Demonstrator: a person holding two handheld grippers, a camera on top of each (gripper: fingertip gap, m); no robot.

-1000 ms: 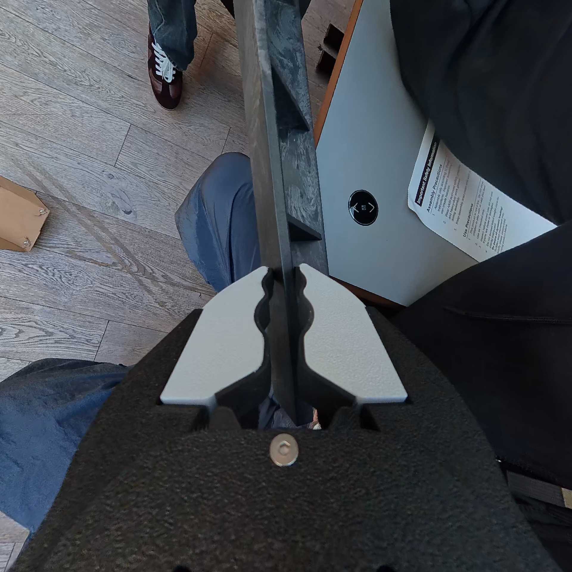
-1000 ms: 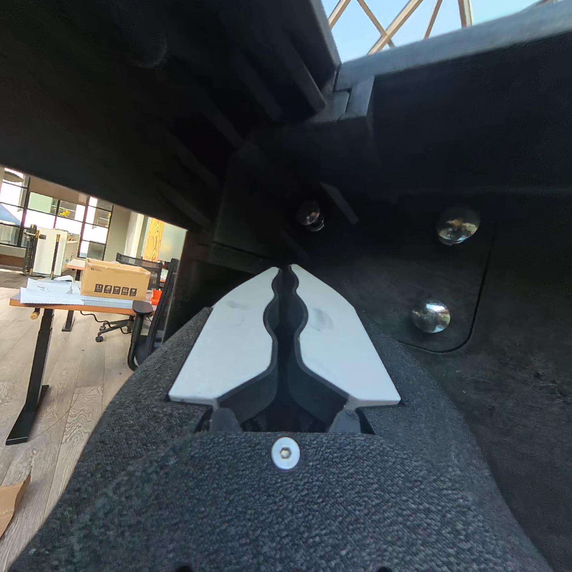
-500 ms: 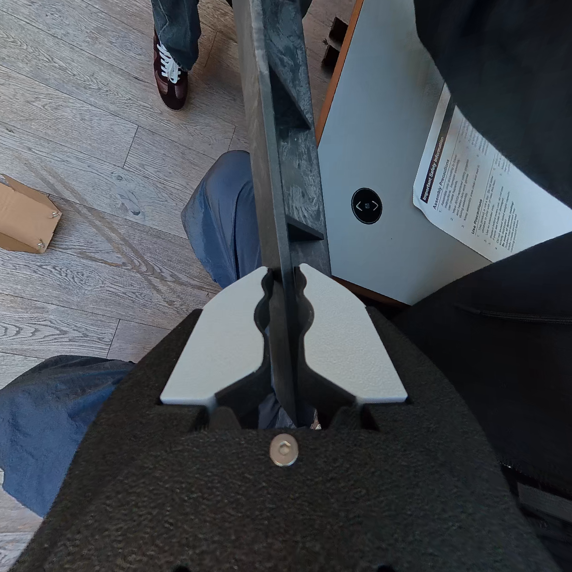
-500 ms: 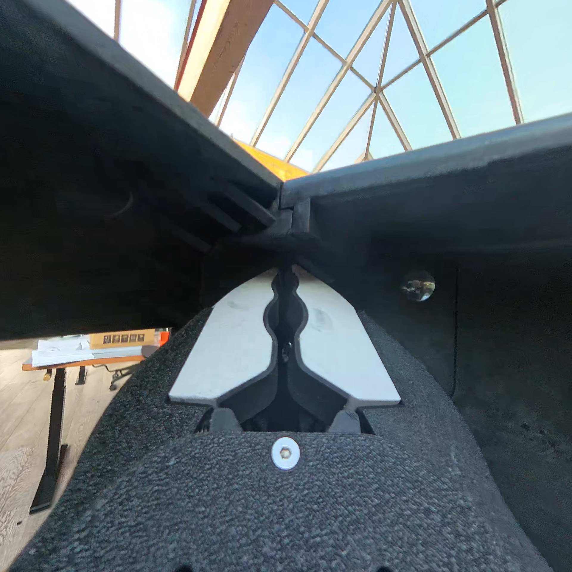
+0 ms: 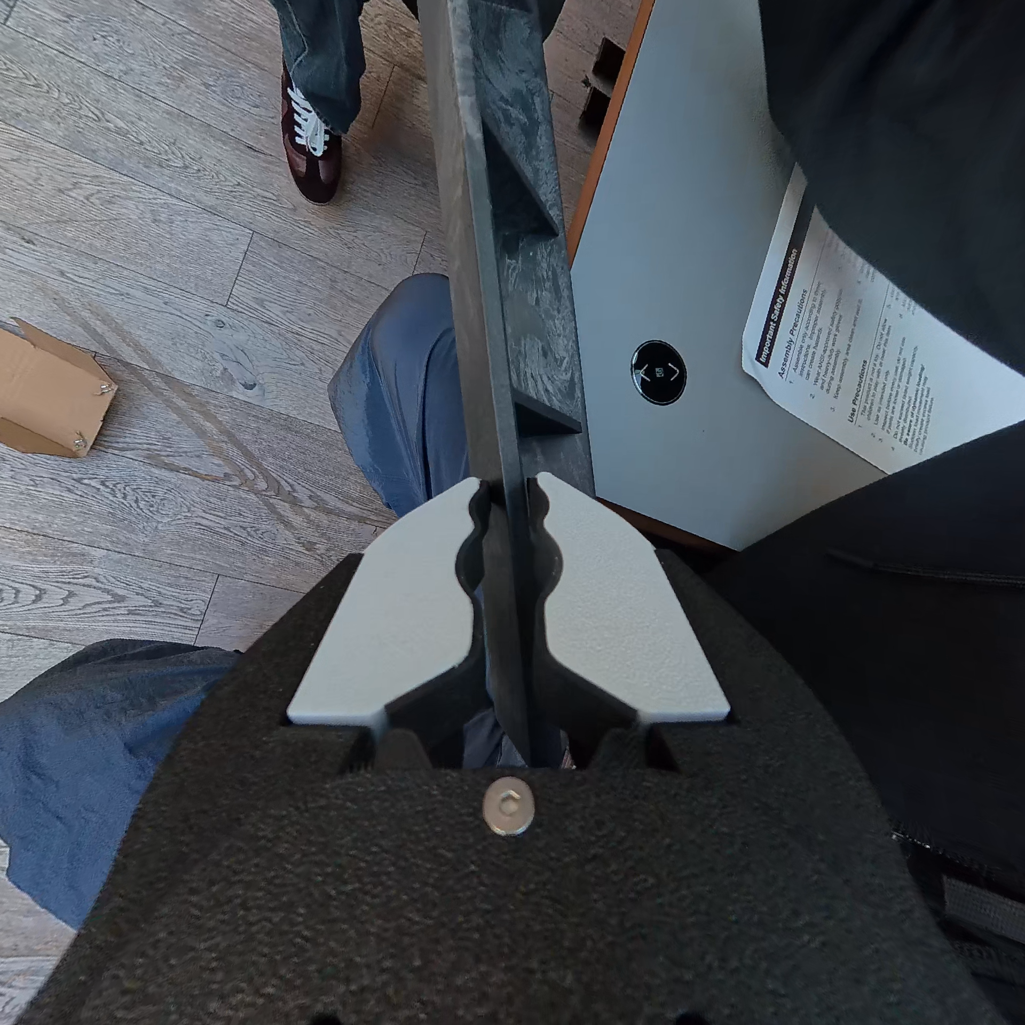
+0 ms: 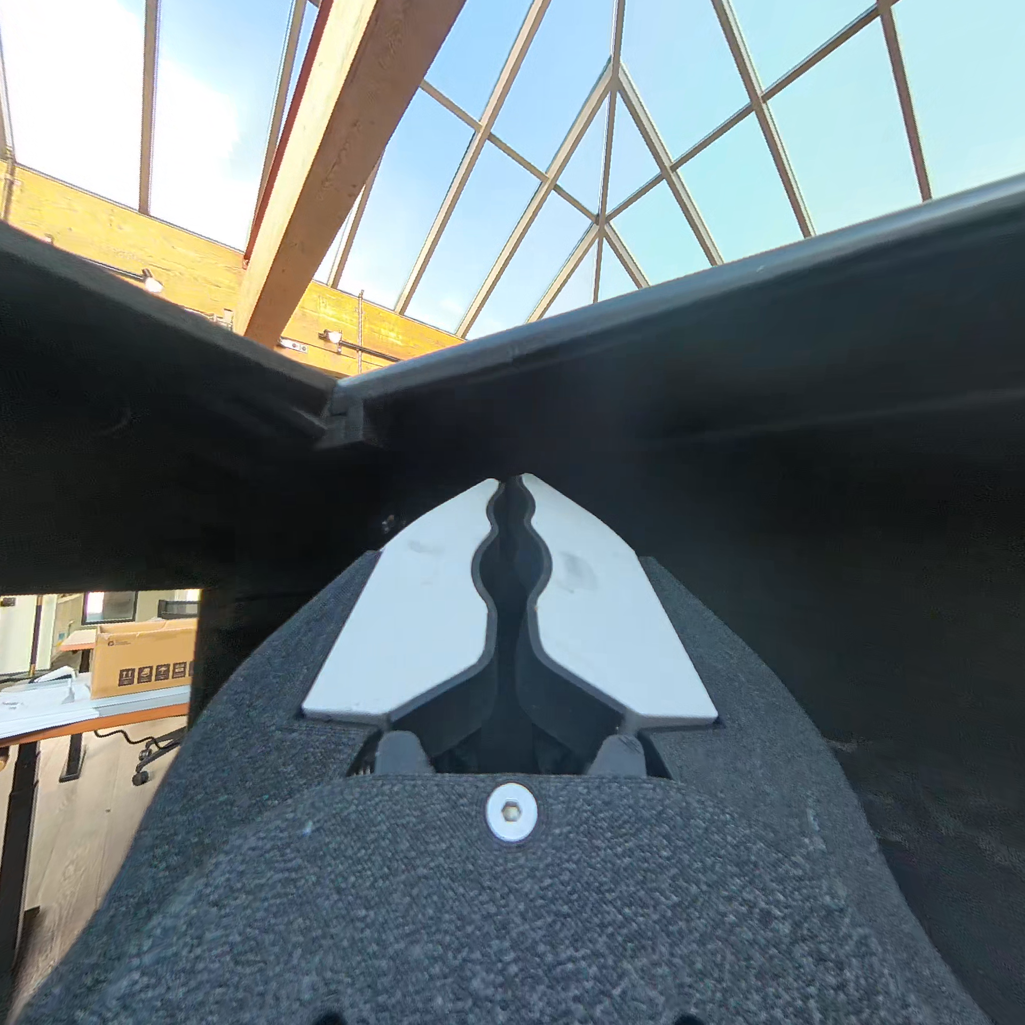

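Probably an open-plan office: wood-plank floor, a grey table with a round control button, more tables carrying a cardboard box, and a glass skylight roof on timber beams.

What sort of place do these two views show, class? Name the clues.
Probably an open office or workshop with a glass roof: a skylight over timber beams, desks with a cardboard box, a wood-plank floor, and a printed instruction sheet on a grey desk.
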